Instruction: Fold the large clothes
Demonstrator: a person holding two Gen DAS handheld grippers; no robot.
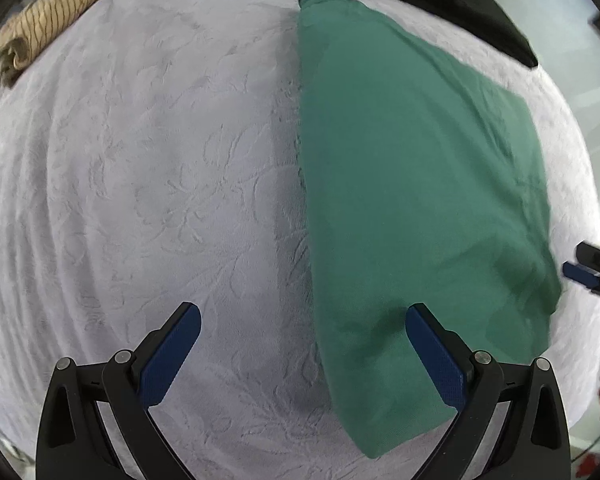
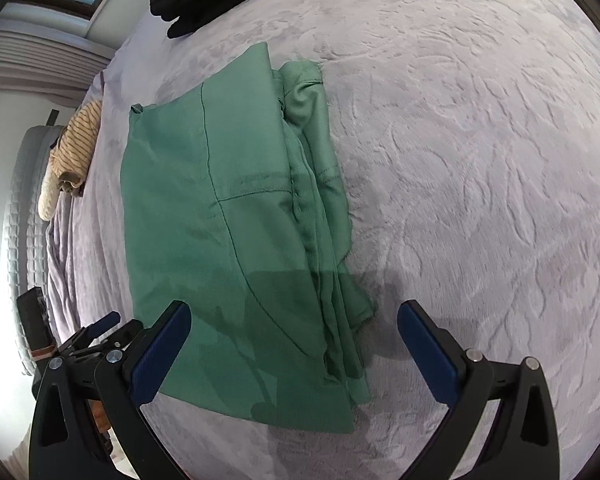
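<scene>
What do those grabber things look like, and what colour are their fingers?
Each grabber is a black plastic frame with triangle-shaped cut-outs and round silver bolts at the joints. The left gripper has two flat, paddle-shaped fingers covered in bumpy dark blue pads. The right gripper looks just the same, with blue padded fingers. No cables or sleeves show.

Your left gripper (image 1: 303, 344) hangs with its jaws spread wide and nothing between them, the blue pads (image 1: 171, 354) facing each other across the gap. Your right gripper (image 2: 294, 340) is likewise spread wide and holds nothing, its blue pads (image 2: 430, 356) angled outward toward the tips. Both point forward and down. In the left wrist view your right gripper's blue fingertip shows at the far right edge; in the right wrist view your left gripper shows at the lower left, just beside the right gripper's left finger.
</scene>
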